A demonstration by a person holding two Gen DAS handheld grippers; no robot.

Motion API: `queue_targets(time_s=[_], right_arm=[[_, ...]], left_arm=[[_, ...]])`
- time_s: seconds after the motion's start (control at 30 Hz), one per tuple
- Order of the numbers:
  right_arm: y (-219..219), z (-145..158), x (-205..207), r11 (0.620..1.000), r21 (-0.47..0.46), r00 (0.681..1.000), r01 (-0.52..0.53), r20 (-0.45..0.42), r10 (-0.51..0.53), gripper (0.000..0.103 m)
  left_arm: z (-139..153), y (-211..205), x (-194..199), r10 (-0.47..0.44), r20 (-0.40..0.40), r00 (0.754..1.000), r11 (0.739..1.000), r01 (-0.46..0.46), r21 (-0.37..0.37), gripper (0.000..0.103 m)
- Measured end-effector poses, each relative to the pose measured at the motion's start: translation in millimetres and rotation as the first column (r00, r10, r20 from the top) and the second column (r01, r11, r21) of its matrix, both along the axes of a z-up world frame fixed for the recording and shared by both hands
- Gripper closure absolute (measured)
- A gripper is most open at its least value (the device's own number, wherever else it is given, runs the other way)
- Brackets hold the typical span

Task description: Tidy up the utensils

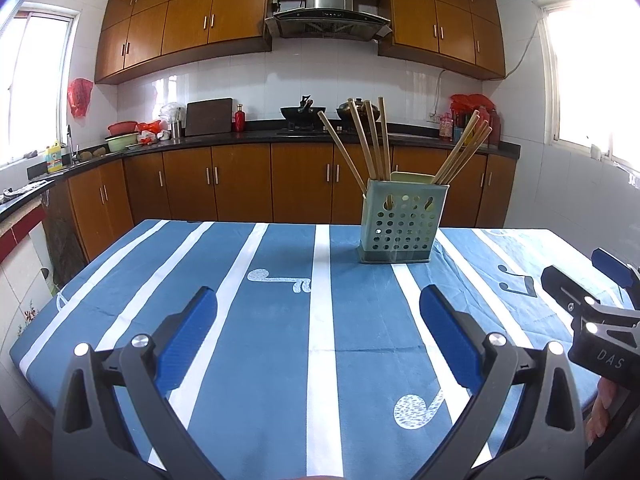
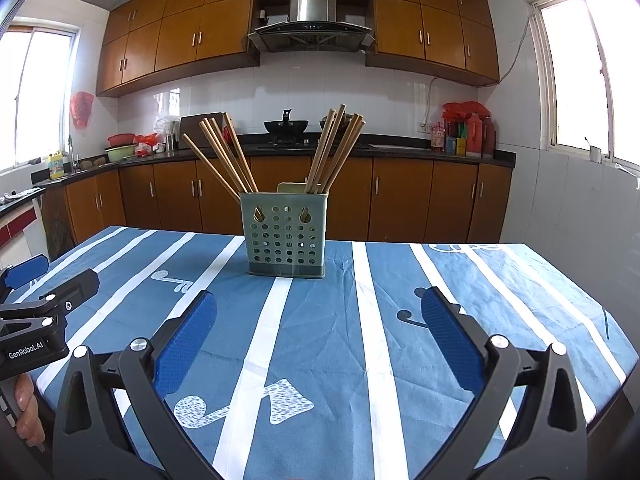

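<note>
A pale green perforated utensil holder (image 2: 286, 234) stands upright on the blue, white-striped tabletop (image 2: 360, 360), ahead of both claws. Wooden chopsticks (image 2: 224, 156) lean outward from it in two bunches. The left claw (image 1: 318, 308) and right claw (image 2: 320, 312) hover side by side, each spread wide and holding nothing.

Table (image 2: 500, 300) (blue striped cloth) bears perforated holder (image 2: 286, 236).
</note>
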State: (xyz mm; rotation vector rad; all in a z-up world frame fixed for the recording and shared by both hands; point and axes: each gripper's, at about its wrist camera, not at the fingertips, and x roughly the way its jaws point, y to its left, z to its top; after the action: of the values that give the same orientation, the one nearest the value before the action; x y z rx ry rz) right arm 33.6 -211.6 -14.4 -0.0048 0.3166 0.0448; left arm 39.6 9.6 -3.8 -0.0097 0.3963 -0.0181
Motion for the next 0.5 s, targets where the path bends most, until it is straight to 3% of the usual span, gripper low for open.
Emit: queue_targets(time_s=[0.5], right_arm=[[-0.1, 0.3, -0.3, 1.0, 0.005, 1.0, 0.004, -0.001, -0.004, 0.002]], left_arm=[[-0.1, -1.2, -0.2, 0.0, 0.0, 1.0, 1.0, 0.0, 0.0, 0.004]])
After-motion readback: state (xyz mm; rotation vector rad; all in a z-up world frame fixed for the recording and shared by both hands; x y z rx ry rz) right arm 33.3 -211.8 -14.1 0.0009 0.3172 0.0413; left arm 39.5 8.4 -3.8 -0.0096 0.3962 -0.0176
